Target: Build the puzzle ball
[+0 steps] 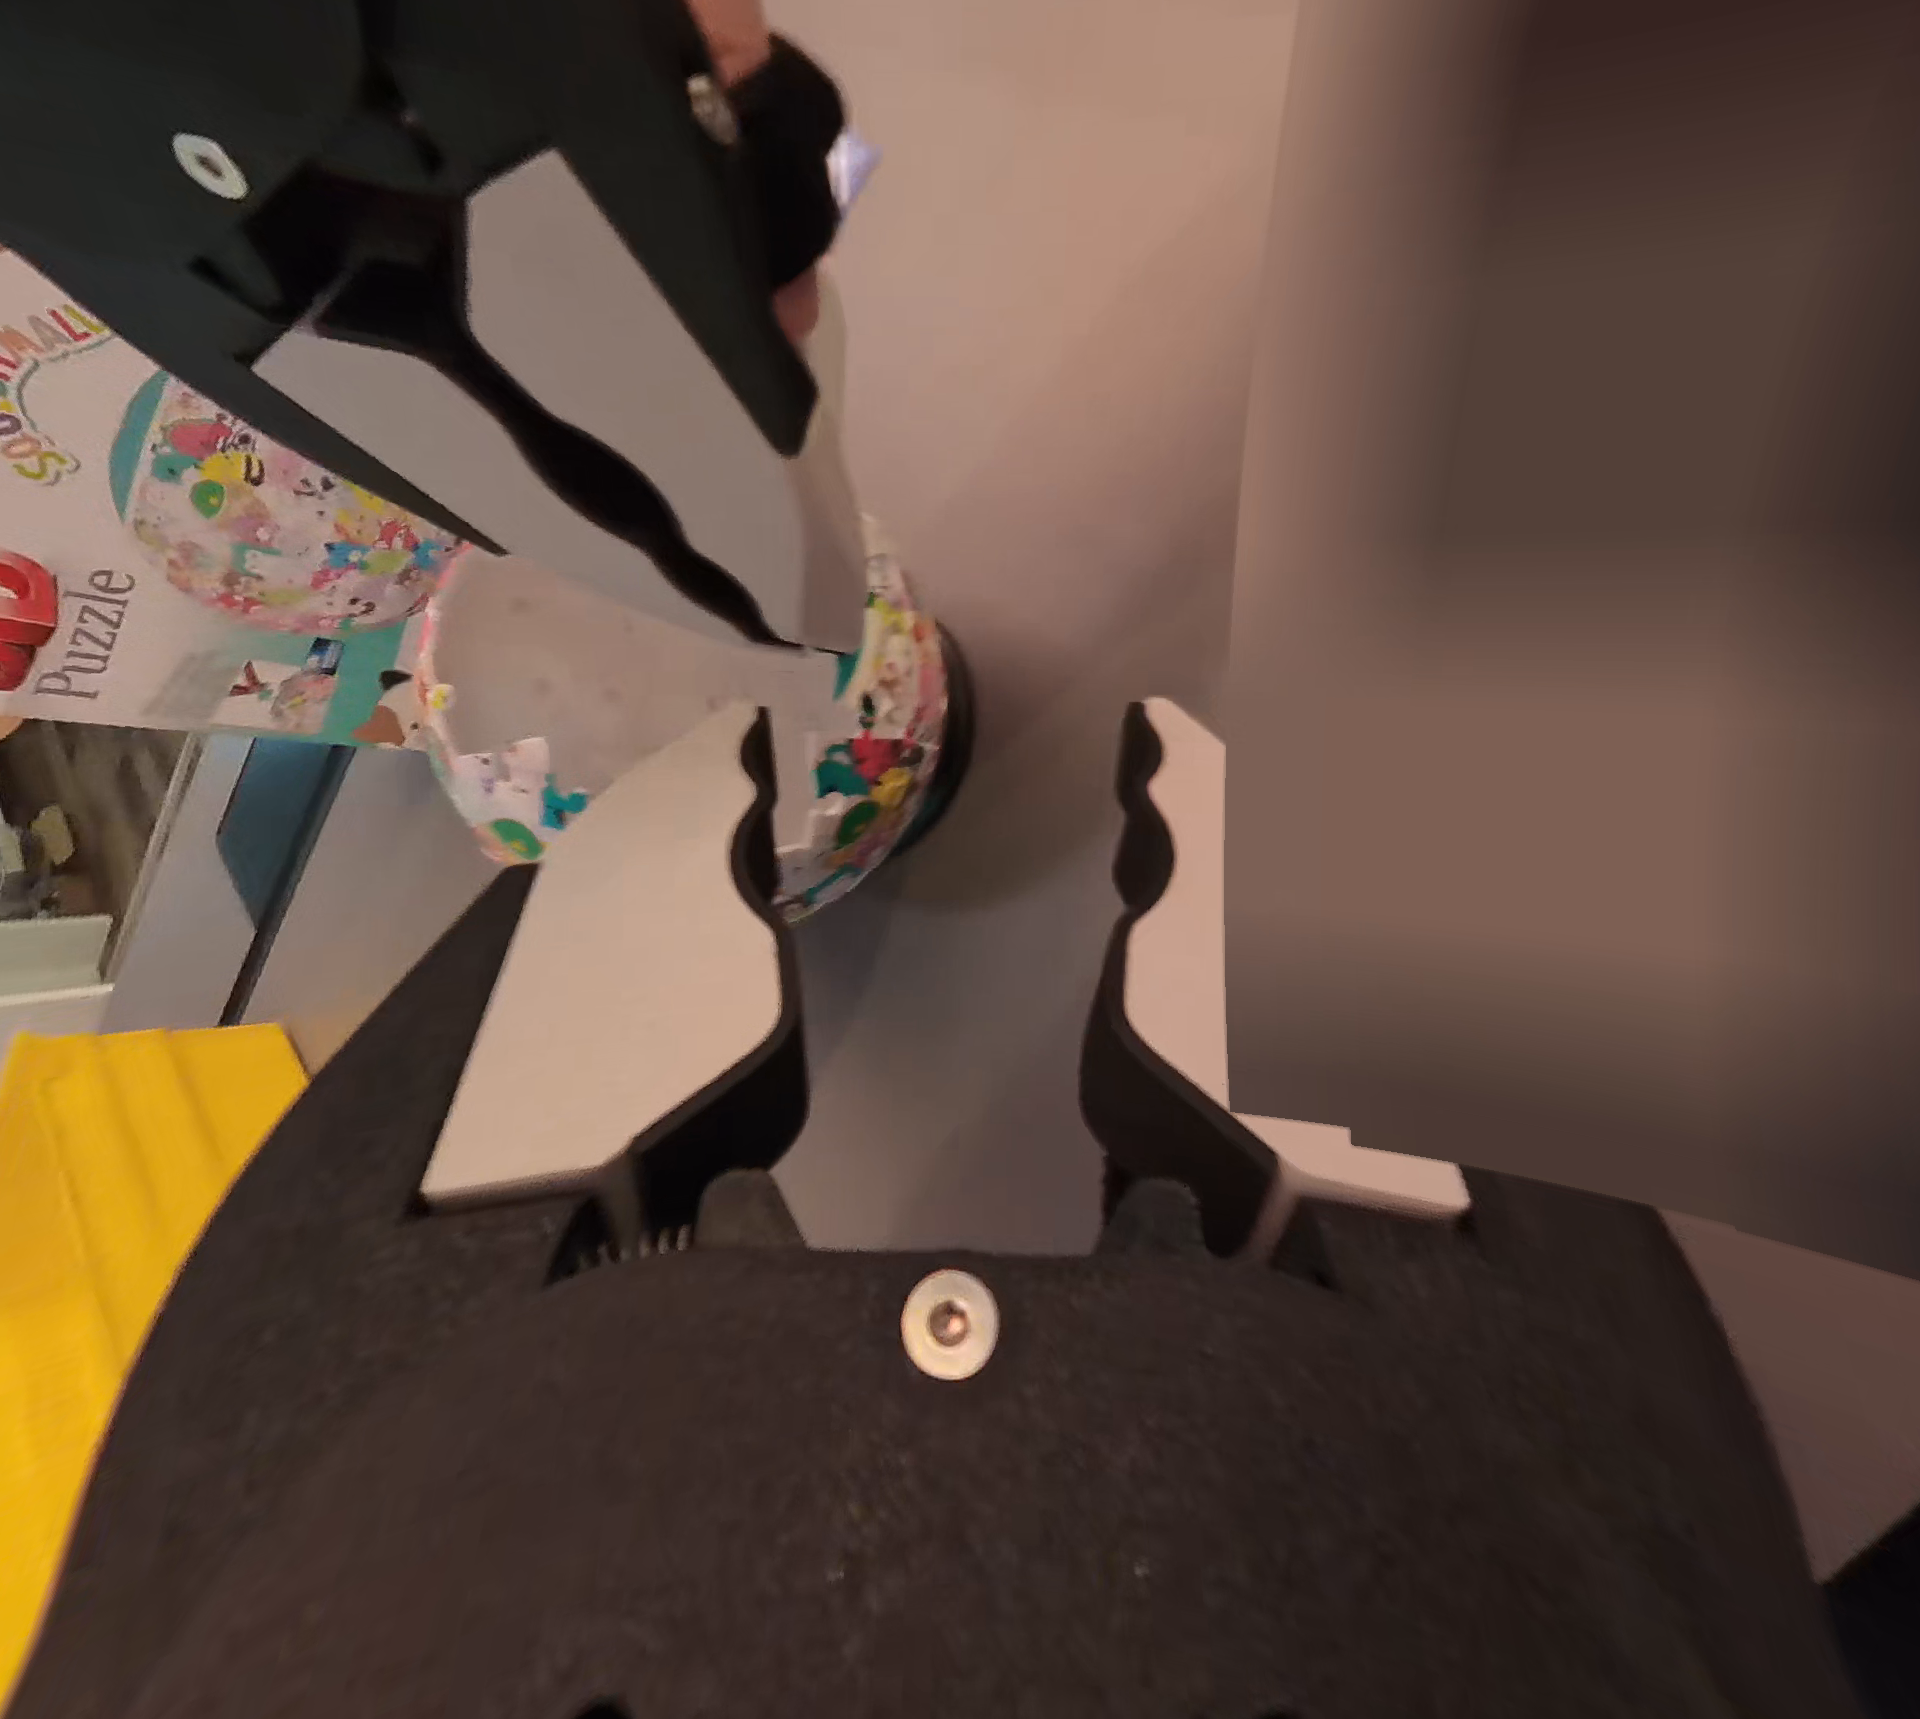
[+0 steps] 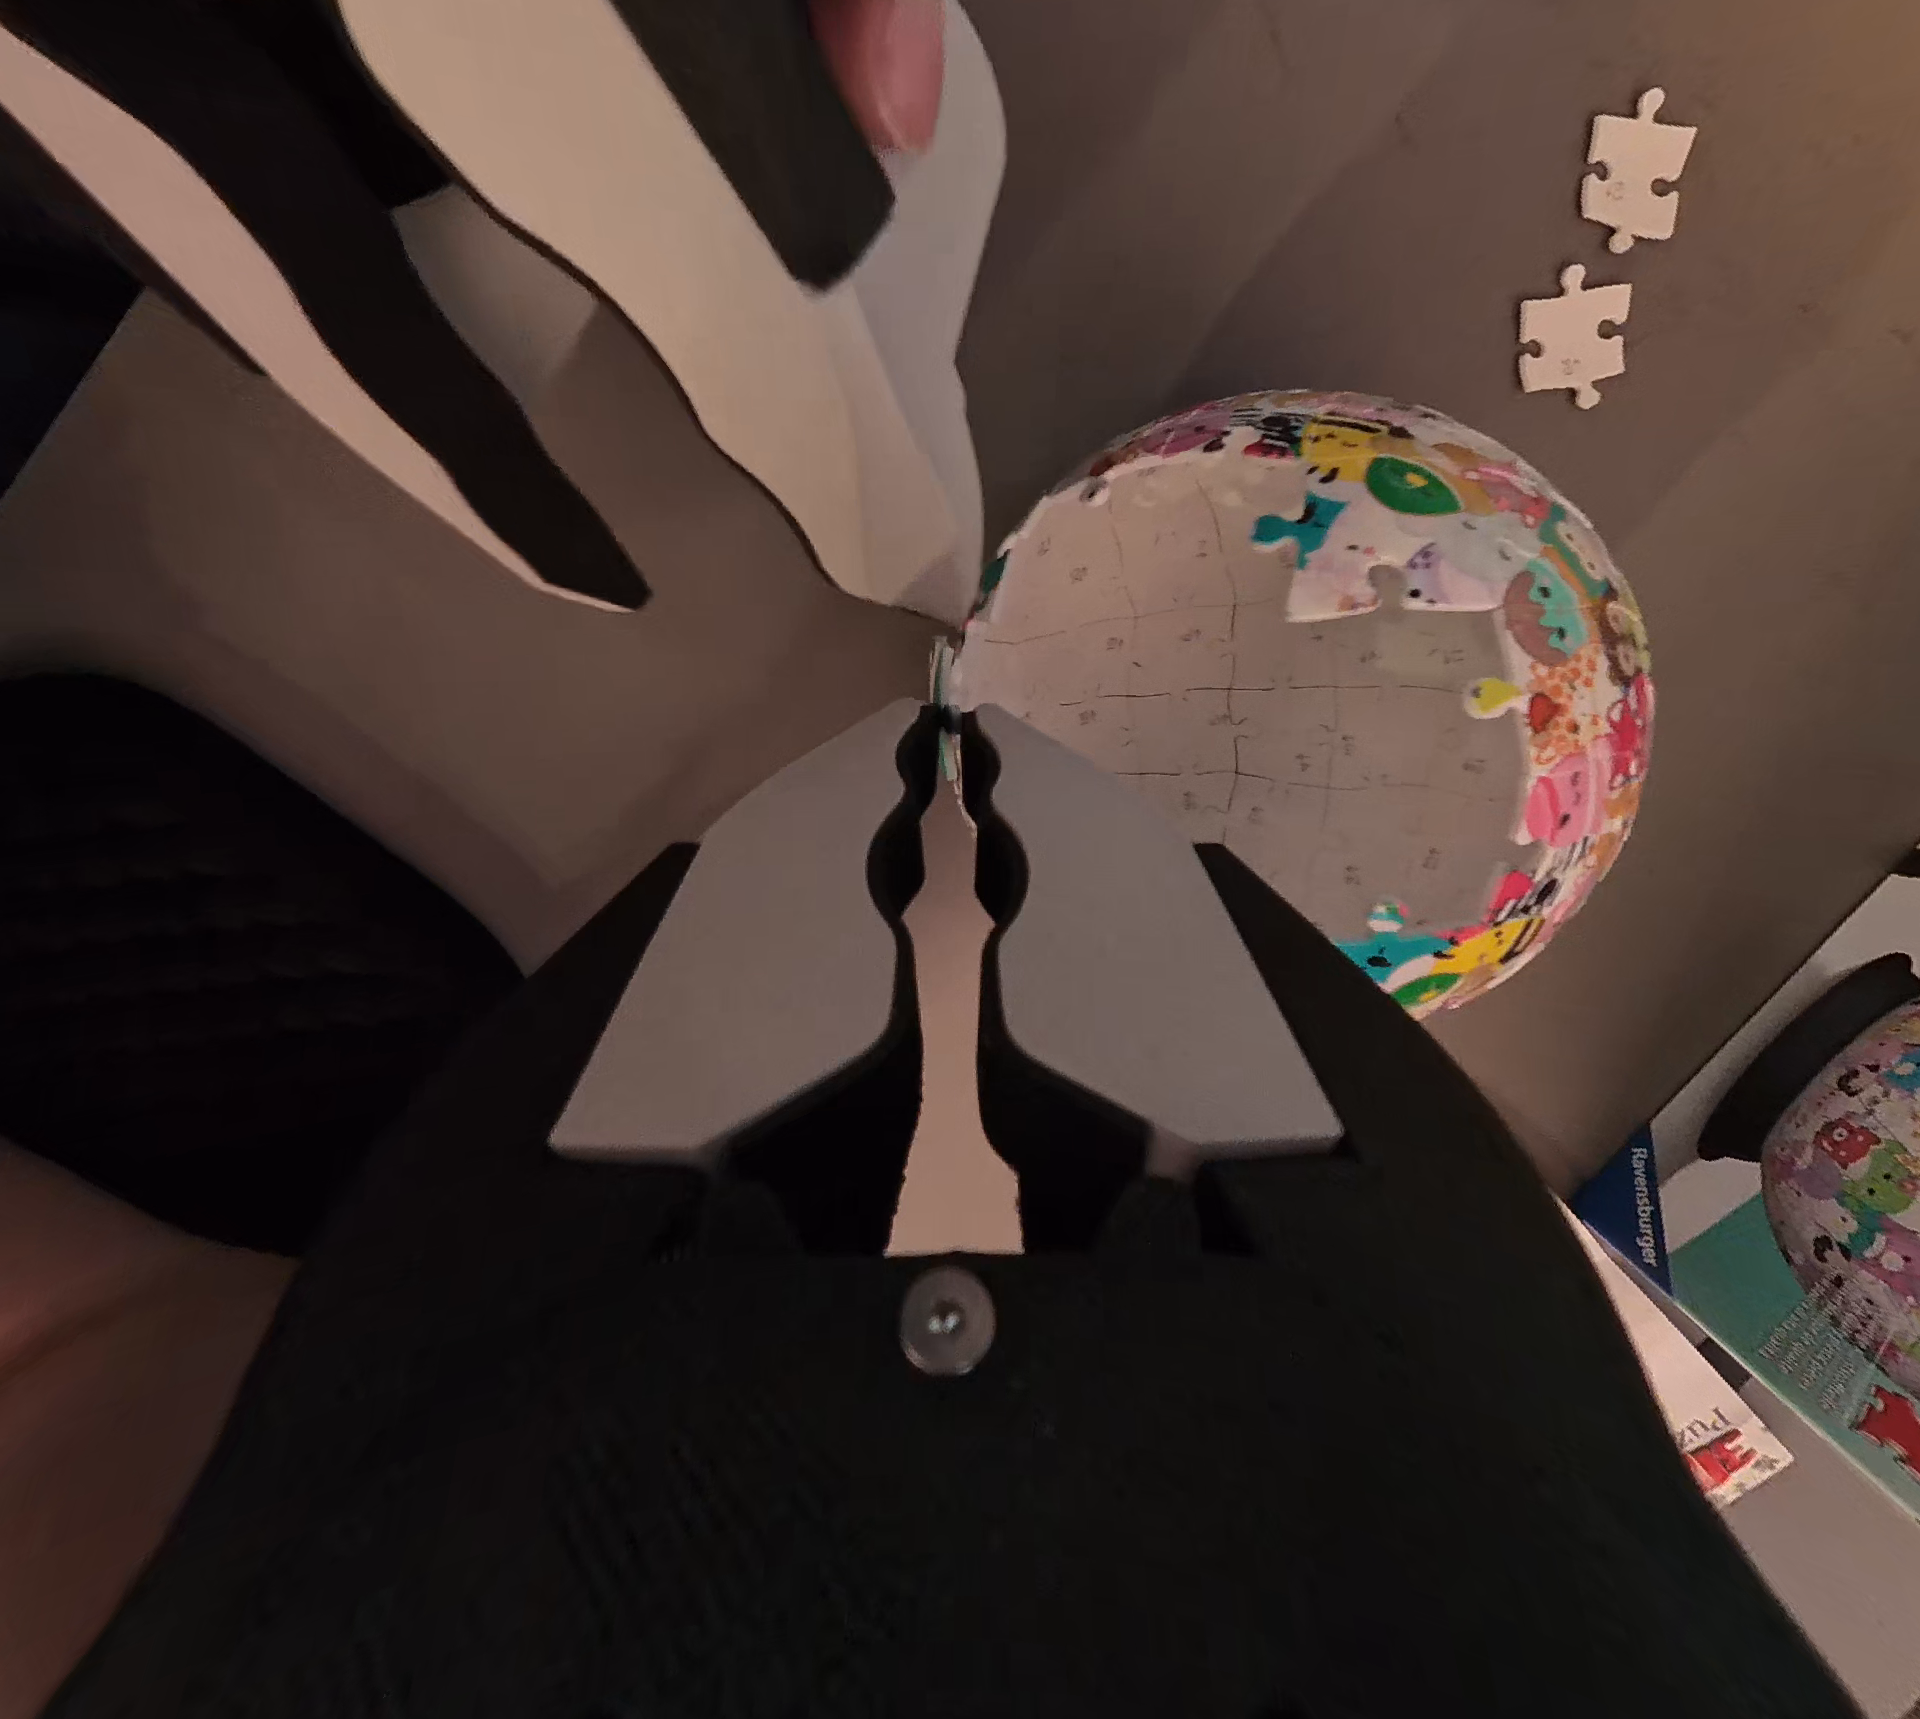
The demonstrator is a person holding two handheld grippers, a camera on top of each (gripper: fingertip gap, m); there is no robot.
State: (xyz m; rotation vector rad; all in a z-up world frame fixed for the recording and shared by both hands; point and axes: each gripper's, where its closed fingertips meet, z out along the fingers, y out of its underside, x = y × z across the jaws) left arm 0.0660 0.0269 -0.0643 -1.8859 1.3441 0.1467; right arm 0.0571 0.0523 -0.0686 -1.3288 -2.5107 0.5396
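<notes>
Fingertips of the right gripper (image 2: 948,724) sit almost together on a thin puzzle piece (image 2: 943,682), pinching it edge-on right at the rim of the puzzle ball (image 2: 1299,703). That ball lies just ahead of and to the right of those tips in the right wrist view, its open side turned toward the camera so the pale, seamed inner faces show, with the coloured outer skin curving away behind. The piece touches or nearly touches the broken rim; whether its tabs have seated cannot be told. Across from it, the left gripper (image 1: 945,734) stands with its jaws wide apart and nothing between them, one finger (image 1: 665,848) lying against the ball's side, seemingly as a brace. Judged from this, the coming move turns on pressing the piece along the rim's curve, flat to the shell, while the left tongs steady the sphere; the right pair is the nearer and the working one. Farther off on the grey table (image 2: 1299,111), three loose pieces (image 2: 1636,183) lie face down, well apart from the ball. Beyond, the puzzle box (image 2: 1787,1274) rests at the table's edge.
</notes>
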